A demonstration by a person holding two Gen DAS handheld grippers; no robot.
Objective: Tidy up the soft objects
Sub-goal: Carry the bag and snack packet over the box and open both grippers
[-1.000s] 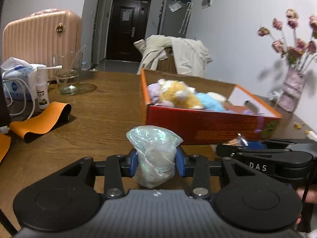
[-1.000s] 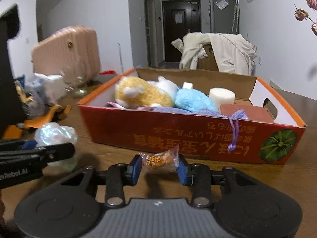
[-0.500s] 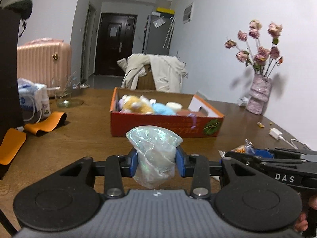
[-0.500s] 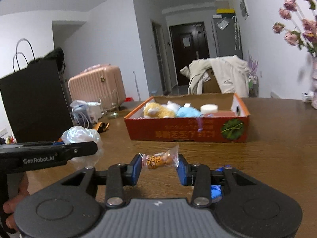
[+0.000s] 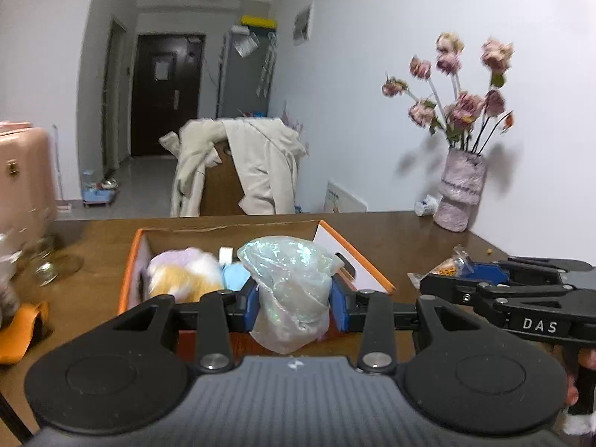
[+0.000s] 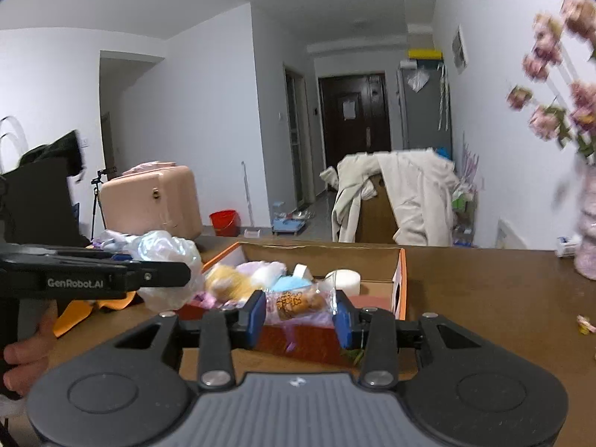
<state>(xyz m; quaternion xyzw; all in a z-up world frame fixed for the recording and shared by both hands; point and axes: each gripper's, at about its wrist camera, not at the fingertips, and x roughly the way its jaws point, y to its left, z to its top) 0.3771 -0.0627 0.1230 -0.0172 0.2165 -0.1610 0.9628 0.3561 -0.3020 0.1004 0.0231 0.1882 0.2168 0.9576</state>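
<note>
Clamping an iridescent plastic bag [image 5: 294, 290], the left gripper [image 5: 294, 303] hangs above the near edge of the orange cardboard box [image 5: 354, 257]; the right gripper [image 6: 300, 313] pinches a snack packet [image 6: 298, 303] above it too.

The crumpled bag [image 5: 292, 290] is pearly white with a green and pink shimmer. The snack packet [image 6: 298, 303] is clear, showing orange-brown inside. Both claws are black with blue pads [image 5: 254, 301]. The box [image 6: 400, 279] has orange edges, a red outer wall and plain brown inside. The surface [image 6: 484, 298] is dark brown wood. The suitcase [image 6: 149, 201] is pale pink; the vase [image 5: 460, 193] is mottled pink and white.
</note>
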